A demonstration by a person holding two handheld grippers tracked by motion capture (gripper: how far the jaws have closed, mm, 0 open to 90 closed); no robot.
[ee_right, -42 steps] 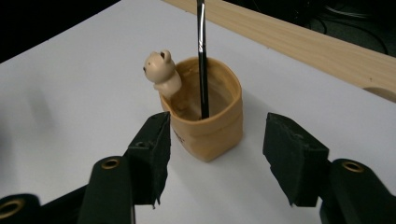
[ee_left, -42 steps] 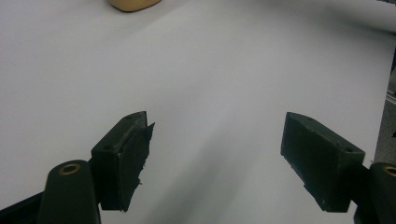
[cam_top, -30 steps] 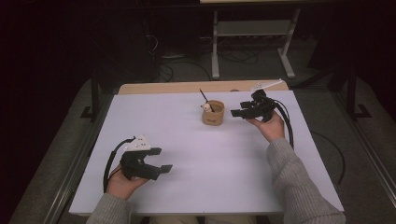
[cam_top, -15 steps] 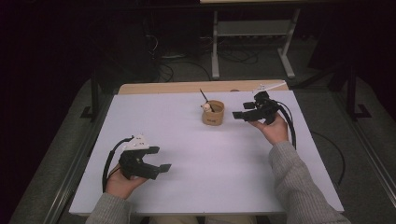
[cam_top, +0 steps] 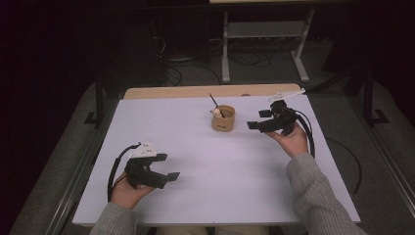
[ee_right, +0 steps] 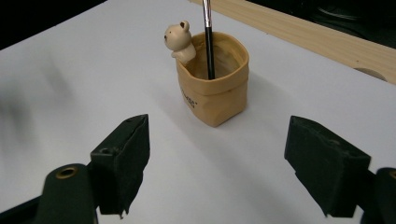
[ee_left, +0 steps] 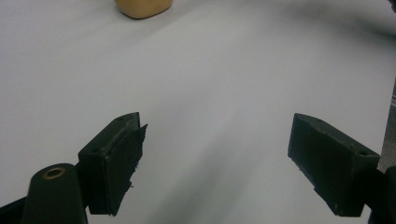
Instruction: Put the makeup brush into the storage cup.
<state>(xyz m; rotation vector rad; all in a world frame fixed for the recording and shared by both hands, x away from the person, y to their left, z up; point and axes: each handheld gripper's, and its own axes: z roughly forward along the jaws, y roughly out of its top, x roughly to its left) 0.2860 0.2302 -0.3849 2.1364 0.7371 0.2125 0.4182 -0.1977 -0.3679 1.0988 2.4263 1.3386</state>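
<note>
I hold my right gripper (cam_top: 259,122) spread wide just beside the tan cup (ee_right: 213,84) with the pen (ee_right: 208,39) standing in it, at the table's (cam_top: 235,171) far middle. I judge this the approach; next I should ease the jaws around it. My left gripper (cam_top: 166,169) rests spread, well apart

Glossy tan holder (ee_right: 214,88) (paper-bag look), matt white tabletop (cam_top: 205,166), bare wood edge (cam_top: 195,91)

We see a white table (cam_top: 205,186) carrying a tan holder (cam_top: 223,119), standing near its far wooden edge (cam_top: 195,91).
</note>
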